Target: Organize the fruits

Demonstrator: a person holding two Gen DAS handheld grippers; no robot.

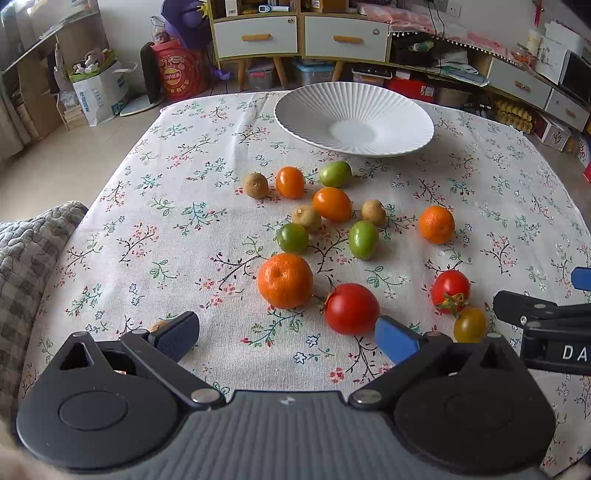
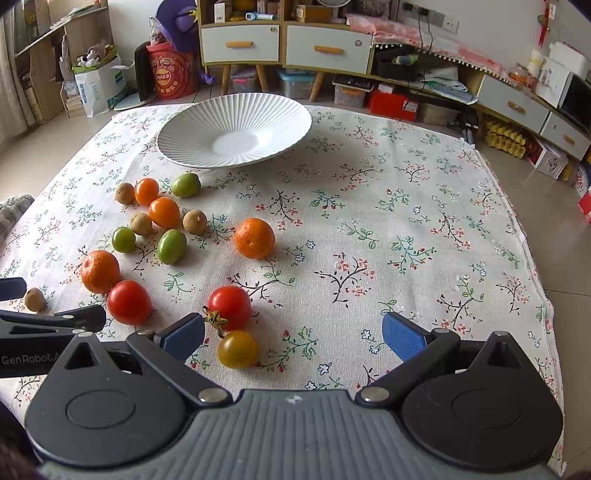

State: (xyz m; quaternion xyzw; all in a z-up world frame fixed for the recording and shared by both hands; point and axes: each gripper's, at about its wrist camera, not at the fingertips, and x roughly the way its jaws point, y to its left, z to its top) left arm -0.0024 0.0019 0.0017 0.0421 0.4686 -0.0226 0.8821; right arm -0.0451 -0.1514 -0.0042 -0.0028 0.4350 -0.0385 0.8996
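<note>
A white ribbed plate [image 1: 354, 118] [image 2: 236, 129], with nothing in it, sits at the far side of the floral tablecloth. Several small fruits lie loose in front of it: mandarins [image 1: 285, 280] [image 2: 255, 238], red tomatoes [image 1: 351, 308] [image 2: 229, 306], a yellow tomato [image 2: 237, 349], green fruits [image 1: 364, 240] and brown longans [image 1: 255, 185]. My left gripper [image 1: 286, 338] is open and empty, low over the cloth just before a mandarin and a red tomato. My right gripper [image 2: 293, 334] is open and empty, with the yellow tomato beside its left finger.
The table's right edge [image 2: 532, 258] drops to a tiled floor. A grey quilted cushion [image 1: 29, 258] lies at the left edge. Cabinets with drawers [image 1: 303, 35], boxes and bags stand beyond the table. The right gripper shows in the left wrist view [image 1: 546, 321].
</note>
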